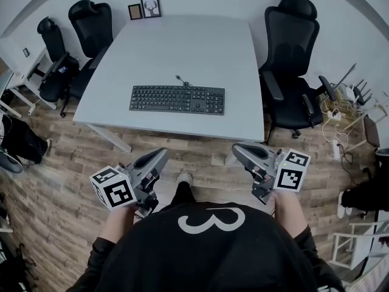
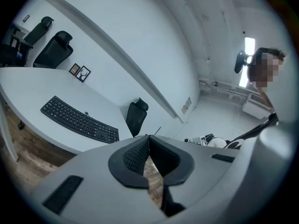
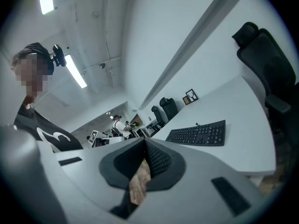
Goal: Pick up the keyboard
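The black keyboard (image 1: 177, 99) lies flat on the white tabletop (image 1: 182, 41), set toward the near edge, its long side running from 9 o'clock to 3 o'clock in the head view. A thin cord (image 1: 181, 79) leaves its far edge at about 12 o'clock. Nothing touches it. The left tongs (image 1: 163, 154) sit at about 7 o'clock in that view and the right tongs (image 1: 237, 151) at about 5 o'clock. Both are held over the wooden floor (image 1: 67, 175), short of the tabletop's near edge and well apart from the keyboard, with their tips aimed toward 12 o'clock. Each carries its marker cube at the rear, one on the left (image 1: 113, 188) and one on the right (image 1: 292, 171). The left gripper view shows the left tongs pressed together with nothing between them, and the keyboard lies off at 10 o'clock from the tips. The right gripper view shows the right tongs likewise pressed together and empty, with the keyboard at about 2 o'clock from the tips. Two black office chairs (image 1: 90, 23) stand at 10 o'clock of the tabletop and a third chair (image 1: 290, 47) at 3 o'clock. Two small picture frames (image 1: 144, 8) lean at the wall at the tabletop's far edge, near 11 o'clock.
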### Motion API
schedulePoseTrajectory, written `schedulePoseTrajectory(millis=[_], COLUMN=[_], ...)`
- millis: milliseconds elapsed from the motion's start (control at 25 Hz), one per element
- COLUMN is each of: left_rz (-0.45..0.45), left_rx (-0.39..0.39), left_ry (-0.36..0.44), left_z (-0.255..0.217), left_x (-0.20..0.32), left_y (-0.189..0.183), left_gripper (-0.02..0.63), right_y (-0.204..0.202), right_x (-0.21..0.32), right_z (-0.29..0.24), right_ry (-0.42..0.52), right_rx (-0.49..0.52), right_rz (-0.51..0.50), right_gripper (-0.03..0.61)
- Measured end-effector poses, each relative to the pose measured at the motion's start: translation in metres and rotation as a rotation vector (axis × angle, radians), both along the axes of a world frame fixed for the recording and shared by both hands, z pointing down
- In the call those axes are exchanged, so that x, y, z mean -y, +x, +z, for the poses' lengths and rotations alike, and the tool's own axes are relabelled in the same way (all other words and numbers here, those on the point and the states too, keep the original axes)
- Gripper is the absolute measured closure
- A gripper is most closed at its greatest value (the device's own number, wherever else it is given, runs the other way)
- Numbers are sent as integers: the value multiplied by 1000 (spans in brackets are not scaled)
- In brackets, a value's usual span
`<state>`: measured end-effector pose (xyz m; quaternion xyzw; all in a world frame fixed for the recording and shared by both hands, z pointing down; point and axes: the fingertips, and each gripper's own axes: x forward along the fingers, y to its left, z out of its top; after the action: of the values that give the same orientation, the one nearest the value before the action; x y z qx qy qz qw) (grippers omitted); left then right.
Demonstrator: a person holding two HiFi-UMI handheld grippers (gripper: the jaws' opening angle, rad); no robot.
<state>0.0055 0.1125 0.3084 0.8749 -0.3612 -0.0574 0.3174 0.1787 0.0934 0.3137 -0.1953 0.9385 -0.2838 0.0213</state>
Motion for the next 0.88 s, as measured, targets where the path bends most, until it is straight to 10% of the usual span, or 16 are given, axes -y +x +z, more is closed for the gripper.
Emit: schedulePoseTrajectory(millis=[880], left_rz=[27], left_rx=[-38], left_ry=[-98], left_z=[21], left_x=[198], left_y=[-101], left_gripper=[600], right_y=[-79], right_x=[187], right_z=[9], right_ry=[-93], right_rx=[-27], right_rz=[99], right_gripper=[569])
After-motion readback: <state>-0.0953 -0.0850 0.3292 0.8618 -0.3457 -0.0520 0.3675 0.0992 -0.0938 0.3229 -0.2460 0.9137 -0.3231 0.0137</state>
